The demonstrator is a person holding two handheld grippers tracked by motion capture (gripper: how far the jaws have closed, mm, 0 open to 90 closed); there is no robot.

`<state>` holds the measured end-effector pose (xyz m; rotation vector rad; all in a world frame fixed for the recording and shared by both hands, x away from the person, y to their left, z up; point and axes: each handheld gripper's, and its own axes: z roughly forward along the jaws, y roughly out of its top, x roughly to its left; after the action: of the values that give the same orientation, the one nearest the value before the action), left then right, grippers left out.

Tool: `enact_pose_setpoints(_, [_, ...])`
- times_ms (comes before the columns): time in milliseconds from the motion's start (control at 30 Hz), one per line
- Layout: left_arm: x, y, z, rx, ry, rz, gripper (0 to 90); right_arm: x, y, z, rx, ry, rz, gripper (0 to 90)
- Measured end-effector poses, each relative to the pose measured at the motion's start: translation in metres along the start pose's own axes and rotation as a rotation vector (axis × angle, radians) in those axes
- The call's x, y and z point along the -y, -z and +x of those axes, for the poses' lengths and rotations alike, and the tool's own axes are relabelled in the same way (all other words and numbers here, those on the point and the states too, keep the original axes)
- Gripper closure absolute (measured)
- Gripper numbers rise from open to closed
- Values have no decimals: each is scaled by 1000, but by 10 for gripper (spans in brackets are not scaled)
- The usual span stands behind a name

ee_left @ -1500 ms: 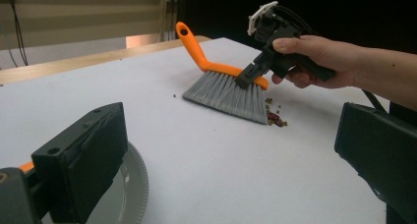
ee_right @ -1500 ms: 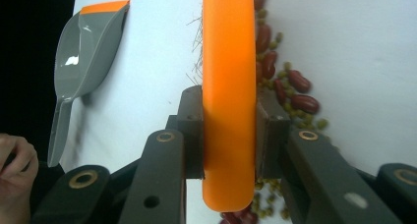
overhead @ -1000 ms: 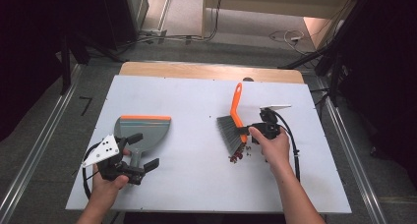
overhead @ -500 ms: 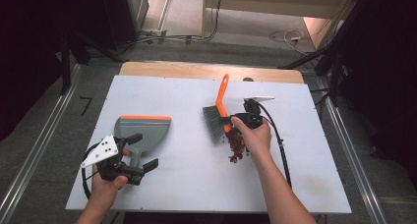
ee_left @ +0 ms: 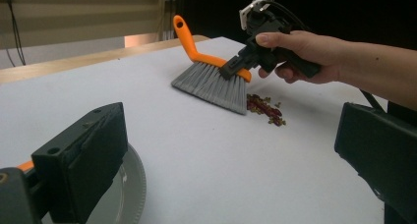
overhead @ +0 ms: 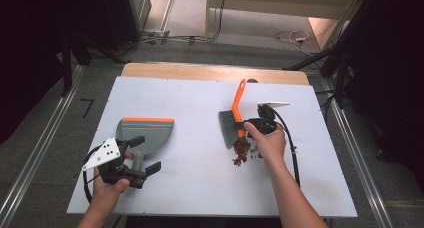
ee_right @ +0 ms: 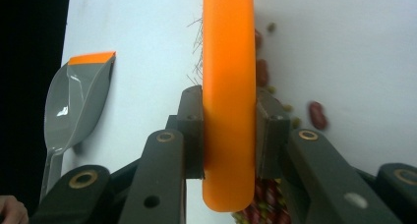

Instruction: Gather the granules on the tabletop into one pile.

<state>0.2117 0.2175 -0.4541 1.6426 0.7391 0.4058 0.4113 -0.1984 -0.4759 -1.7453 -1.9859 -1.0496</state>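
Holding the brush (overhead: 232, 123) in our right hand-held gripper (overhead: 252, 126), we have its two jaws clamped on the orange handle, one pad pressed against each side, as the right gripper view makes plain (ee_right: 228, 101). The grey bristles rest on the white worktop (overhead: 200, 188), right of the middle, with the handle slanting up toward the far edge. A small heap of red and greenish bits (overhead: 241, 150) lies just beside the bristles on their near side, touching or almost touching them; in the left gripper view the same heap (ee_left: 265, 108) sits at the right end of the bristle row.

Our left hand-held gripper (overhead: 142, 160) hovers low over the near left part of the worktop with its jaws spread wide and nothing between them. The grey dustpan (overhead: 145, 133) with its orange lip lies flat there, lip toward the far side, its handle pointing near, under or just beside that gripper; we cannot tell whether they touch. Dustpan and brush are well apart.
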Motion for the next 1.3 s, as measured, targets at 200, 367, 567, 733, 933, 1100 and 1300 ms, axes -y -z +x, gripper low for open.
enact_pose_setpoints(200, [0,-2,0,0,-2,6,0,8,13,-13,-6,-24,-18,682])
enact_pose_setpoints(367, [0,-2,-1,-1,-2,6,0,11,20,-20,-6,-43,-26,682])
enact_pose_setpoints(567, [0,-1,-1,0,-3,4,0,15,26,-25,-1,-48,-38,682])
enact_pose_setpoints(733, [0,-2,0,-1,-3,6,0,17,31,-24,-39,-48,-56,682])
enact_pose_setpoints(933, [0,-2,-1,0,-3,5,0,17,39,-8,-87,14,-53,682])
enact_pose_setpoints(1100, [0,-1,-1,-1,-2,5,0,24,43,3,-102,94,10,682])
enact_pose_setpoints(1300, [0,-2,-1,-2,-2,6,0,38,46,12,-76,196,104,682])
